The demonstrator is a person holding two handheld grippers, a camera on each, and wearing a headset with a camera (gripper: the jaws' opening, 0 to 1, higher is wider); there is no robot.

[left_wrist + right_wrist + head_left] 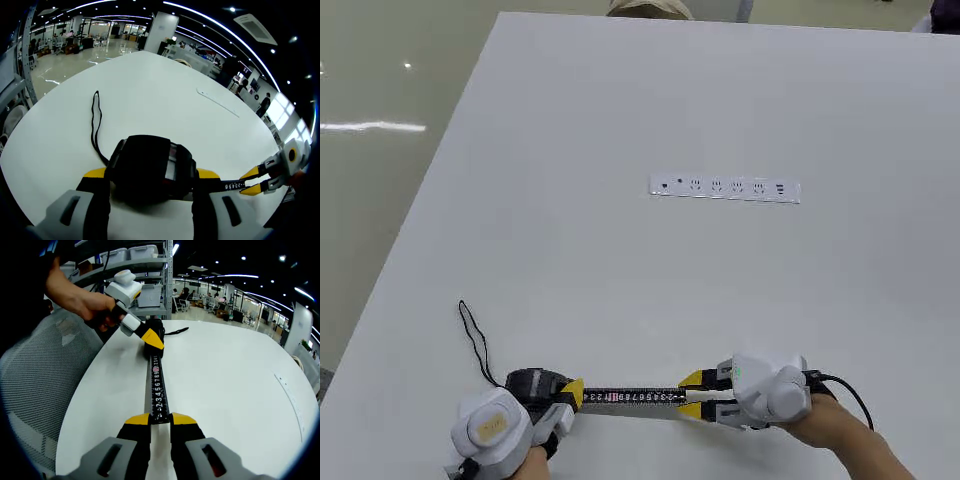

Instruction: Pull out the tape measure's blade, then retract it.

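A white table [620, 120] carries a white power strip [725, 187] lying flat near its middle. At the near edge sits a black tape measure [535, 385] — its blade [632, 397] stretched low along the surface, its black cord [475, 335] lying looped.

Bright, even light, glare on the floor [375, 127], fisheye-bent edges.

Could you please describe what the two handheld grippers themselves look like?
The left gripper and right gripper both have rounded white-and-grey plastic bodies, black jaw arms and yellow wedge-shaped fingertips. A thin black cable leaves the rear of the right gripper, whose casing shows a small green spot.
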